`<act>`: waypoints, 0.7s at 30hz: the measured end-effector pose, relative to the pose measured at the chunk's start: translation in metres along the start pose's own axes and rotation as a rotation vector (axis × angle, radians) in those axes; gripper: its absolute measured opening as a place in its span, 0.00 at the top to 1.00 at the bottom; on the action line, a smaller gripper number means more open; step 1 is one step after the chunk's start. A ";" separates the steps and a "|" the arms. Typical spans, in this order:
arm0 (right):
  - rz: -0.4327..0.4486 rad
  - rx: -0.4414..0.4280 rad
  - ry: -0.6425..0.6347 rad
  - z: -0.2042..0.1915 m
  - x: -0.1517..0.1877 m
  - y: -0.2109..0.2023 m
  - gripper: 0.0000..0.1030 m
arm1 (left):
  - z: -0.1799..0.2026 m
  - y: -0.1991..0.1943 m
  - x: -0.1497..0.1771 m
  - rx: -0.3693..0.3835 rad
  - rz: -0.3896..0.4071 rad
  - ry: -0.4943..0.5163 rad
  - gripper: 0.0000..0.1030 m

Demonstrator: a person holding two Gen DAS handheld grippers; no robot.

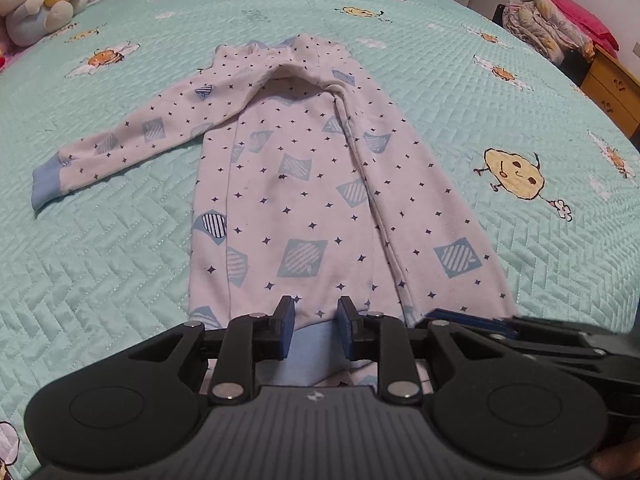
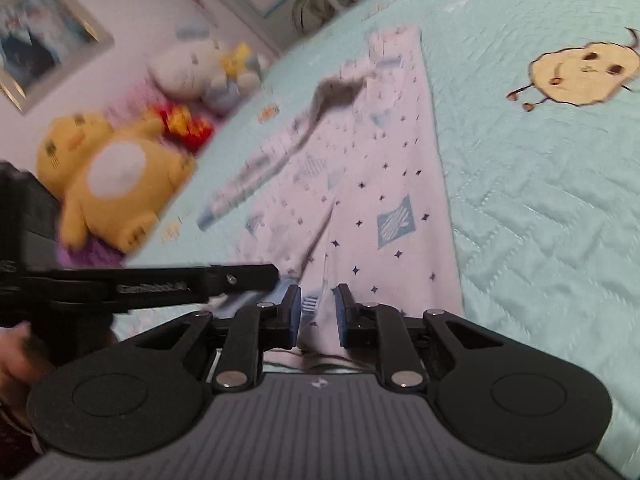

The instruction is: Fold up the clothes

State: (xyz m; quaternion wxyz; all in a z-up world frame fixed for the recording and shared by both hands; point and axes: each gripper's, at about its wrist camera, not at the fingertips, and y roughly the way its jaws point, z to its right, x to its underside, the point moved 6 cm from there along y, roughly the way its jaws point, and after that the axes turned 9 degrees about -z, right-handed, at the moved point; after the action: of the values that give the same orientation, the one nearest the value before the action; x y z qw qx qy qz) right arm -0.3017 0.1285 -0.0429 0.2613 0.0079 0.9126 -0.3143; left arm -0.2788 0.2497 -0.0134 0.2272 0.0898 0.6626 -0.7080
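Two tongs sit at the hem of the pyjama top lying on the bed. Left tongs are parted over the hem, grasping nothing; right tongs have cloth between them, grip unclear. One side might slip, skewing the fold.

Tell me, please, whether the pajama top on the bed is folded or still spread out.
Partly folded: the pajama top has its right side turned over its middle, while the left sleeve lies spread on the bedspread.
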 end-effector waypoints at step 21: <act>0.149 -0.103 0.114 0.052 -0.081 -0.033 0.63 | 0.017 -0.026 -0.171 0.099 0.196 0.020 0.58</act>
State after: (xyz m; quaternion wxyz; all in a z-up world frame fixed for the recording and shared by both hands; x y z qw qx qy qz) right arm -0.2130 0.0841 -0.0200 0.2316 0.0804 0.9378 -0.2457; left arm -0.1368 0.2677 0.0847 0.2842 0.1723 0.6169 -0.7134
